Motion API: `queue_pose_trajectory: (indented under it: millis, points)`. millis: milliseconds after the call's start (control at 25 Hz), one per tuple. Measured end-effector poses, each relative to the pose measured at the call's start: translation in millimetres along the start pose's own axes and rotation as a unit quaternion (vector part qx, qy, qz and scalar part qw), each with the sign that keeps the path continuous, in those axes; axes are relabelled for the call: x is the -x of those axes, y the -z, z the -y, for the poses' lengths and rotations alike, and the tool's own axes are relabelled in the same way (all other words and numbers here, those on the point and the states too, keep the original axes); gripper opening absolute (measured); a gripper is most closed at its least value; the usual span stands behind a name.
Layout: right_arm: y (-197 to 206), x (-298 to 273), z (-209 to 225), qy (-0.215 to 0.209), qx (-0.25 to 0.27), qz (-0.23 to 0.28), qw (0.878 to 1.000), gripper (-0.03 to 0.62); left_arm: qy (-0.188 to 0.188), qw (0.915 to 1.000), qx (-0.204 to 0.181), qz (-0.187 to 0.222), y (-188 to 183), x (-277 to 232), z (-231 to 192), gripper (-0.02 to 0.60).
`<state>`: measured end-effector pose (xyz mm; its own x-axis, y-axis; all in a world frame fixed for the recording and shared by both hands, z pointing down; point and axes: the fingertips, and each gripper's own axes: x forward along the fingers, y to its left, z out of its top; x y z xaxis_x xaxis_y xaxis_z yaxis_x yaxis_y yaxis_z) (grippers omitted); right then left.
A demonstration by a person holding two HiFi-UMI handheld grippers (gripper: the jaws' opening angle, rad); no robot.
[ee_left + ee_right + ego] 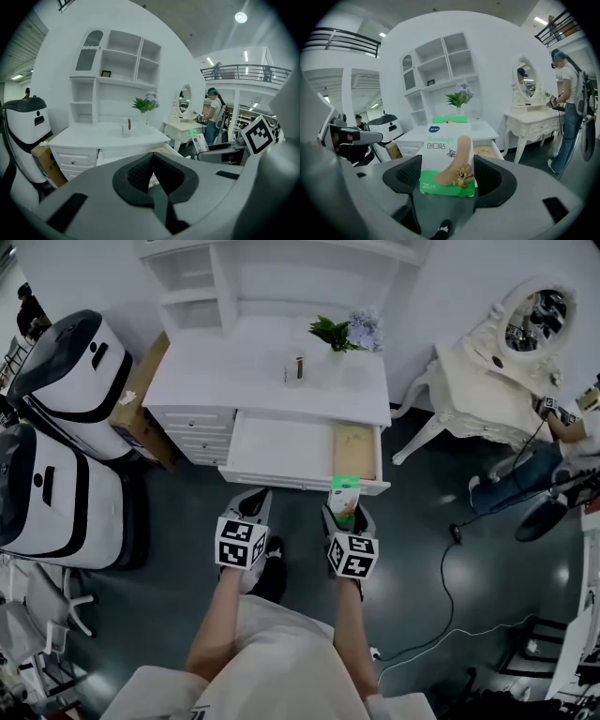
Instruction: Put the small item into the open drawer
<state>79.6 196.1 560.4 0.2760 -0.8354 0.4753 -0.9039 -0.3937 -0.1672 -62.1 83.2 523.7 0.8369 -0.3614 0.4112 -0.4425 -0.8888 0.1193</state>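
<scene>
Here, right hand-held gripper (450,176) pinches a flat rectangular bandage box (448,152).

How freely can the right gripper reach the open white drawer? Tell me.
Probably yes: the right gripper, shut on the green-and-white bandage box, hangs just in front of the open white drawer, and nothing seems to stand between them.

White-and-green bandage box (447,159) (cartoon print)

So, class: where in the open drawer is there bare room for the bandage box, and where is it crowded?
The drawer has a bare floor across its left and middle, from its left wall to the tan item. That item fills the right end, and the box is held just in front of it.
</scene>
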Motion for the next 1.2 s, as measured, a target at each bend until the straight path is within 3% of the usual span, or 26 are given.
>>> queue_pose_trajectory:
  millis: [200, 600, 880, 1200]
  points:
    - [-26.8, -49.3, 7.9, 0.012, -0.003, -0.007, 1.000, 0.365, 0.007, 0.9999, -0.012, -0.009, -21.0, -46.7, -36.9, 0.015]
    - [-59.9, -142.3, 20.7, 0.032, -0.015, -0.023, 0.999, 0.365, 0.033, 0.9992, 0.001, -0.023, -45.0, -134.3, -100.9, 0.015]
    - [-64.4, -172.2, 29.1, 0.044, -0.015, -0.031, 0.998, 0.365, 0.002, 0.9997, 0.015, -0.020, -51.9, -155.1, -158.7, 0.015]
    - [-75.0, -199.5, 32.3, 0.021, 0.000, -0.040, 0.999, 0.365, -0.009, 0.9991, 0.031, -0.028, -46.2, -166.2, -165.4, 0.015]
